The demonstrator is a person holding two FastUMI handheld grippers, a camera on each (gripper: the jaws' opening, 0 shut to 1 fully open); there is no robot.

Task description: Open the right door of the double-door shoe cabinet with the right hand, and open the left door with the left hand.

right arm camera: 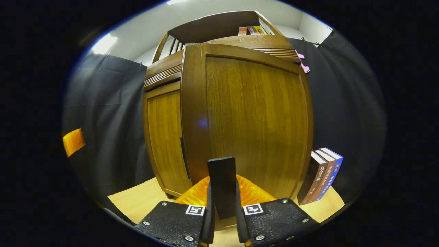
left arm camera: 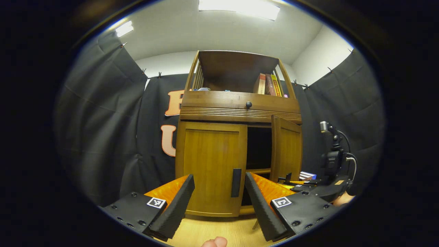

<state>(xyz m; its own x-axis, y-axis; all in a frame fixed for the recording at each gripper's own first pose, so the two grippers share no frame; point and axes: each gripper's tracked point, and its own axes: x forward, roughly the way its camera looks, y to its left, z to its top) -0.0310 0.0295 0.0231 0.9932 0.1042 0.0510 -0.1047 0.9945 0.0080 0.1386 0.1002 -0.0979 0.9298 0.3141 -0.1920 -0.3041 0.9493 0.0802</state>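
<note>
In the left gripper view the wooden shoe cabinet (left arm camera: 240, 103) stands ahead. Its left door (left arm camera: 211, 168) is closed, and that door's black handle (left arm camera: 236, 183) lies a short way beyond my open left gripper (left arm camera: 218, 176), untouched. The right door (left arm camera: 286, 151) is swung partly open, showing the dark inside. The right gripper (left arm camera: 301, 187) sits low at that door. In the right gripper view the right door (right arm camera: 253, 123) looms close, and my right gripper (right arm camera: 222, 197) is shut on its black handle (right arm camera: 222, 178). The closed left door (right arm camera: 164, 137) is to its left.
Books (right arm camera: 322, 175) stand on the wooden floor against the cabinet's right side. More books (left arm camera: 269, 84) sit on the open top shelf, above a drawer with a black knob (left arm camera: 248, 104). A camera on a stand (left arm camera: 331, 154) is at the right. Black cloth surrounds the booth.
</note>
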